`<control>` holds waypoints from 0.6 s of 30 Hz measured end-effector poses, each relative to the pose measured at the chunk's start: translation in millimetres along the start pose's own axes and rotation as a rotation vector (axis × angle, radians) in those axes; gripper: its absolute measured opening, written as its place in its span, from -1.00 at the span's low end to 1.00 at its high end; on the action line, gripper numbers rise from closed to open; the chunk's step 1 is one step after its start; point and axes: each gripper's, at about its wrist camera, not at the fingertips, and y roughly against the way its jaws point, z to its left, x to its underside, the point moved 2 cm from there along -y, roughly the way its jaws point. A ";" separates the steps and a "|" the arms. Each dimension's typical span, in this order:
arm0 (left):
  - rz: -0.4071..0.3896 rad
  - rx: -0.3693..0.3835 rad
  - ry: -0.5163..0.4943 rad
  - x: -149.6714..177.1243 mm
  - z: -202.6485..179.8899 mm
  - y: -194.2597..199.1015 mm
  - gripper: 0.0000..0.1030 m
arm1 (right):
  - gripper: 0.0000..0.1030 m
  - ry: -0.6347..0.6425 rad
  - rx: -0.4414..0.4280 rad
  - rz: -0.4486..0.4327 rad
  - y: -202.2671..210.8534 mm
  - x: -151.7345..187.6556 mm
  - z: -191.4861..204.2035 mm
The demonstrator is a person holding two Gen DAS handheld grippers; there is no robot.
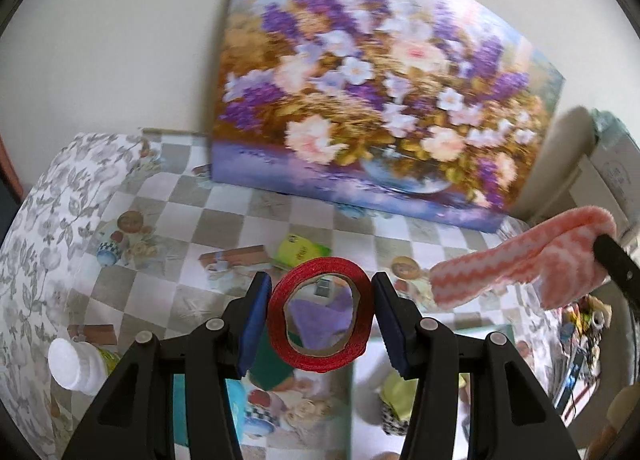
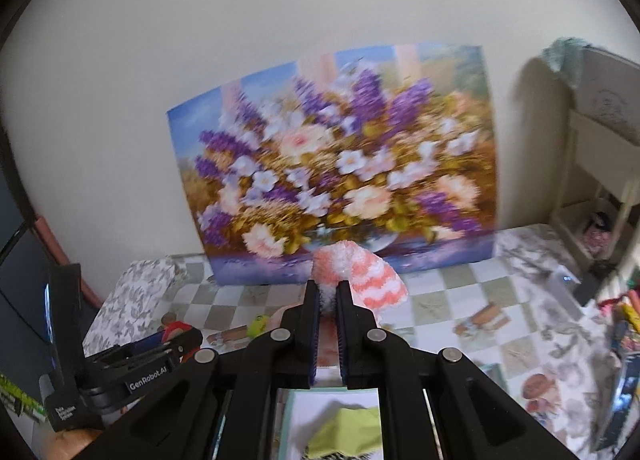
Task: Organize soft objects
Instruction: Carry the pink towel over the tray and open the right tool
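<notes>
Grippers, two: left gripper (image 1: 320, 314) pinches one red ribbon roll (image 1: 320, 314); right gripper (image 2: 328, 296) clamps one pink-and-white fuzzy cloth (image 2: 368, 276), its lower end hidden.

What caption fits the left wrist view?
Left gripper holds red ribbon spool; right gripper lifts pink cloth.

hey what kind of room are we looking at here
Probably a lived-in home room, not a lab: a checkered tablecloth with printed pictures covers the table, a flower painting leans on the wall, and a patterned cushion lies at the table's edge.
</notes>
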 end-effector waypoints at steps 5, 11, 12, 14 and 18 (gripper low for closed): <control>-0.002 0.025 -0.054 5.6 -28.4 15.4 0.03 | -0.84 -0.010 0.061 -0.014 33.2 -3.6 -19.7; 0.006 0.029 -0.125 16.0 -53.2 25.4 0.03 | -0.84 -0.008 0.120 -0.021 64.3 -2.3 -40.5; 0.010 0.028 -0.139 18.7 -58.1 25.8 0.03 | -0.84 -0.012 0.125 -0.021 68.0 -1.2 -43.4; 0.021 0.032 -0.159 23.7 -66.2 24.7 0.03 | -0.84 -0.023 0.135 -0.012 74.2 3.2 -50.4; 0.052 0.055 -0.198 36.8 -85.1 19.8 0.03 | -0.84 -0.041 0.142 0.030 75.5 17.4 -63.0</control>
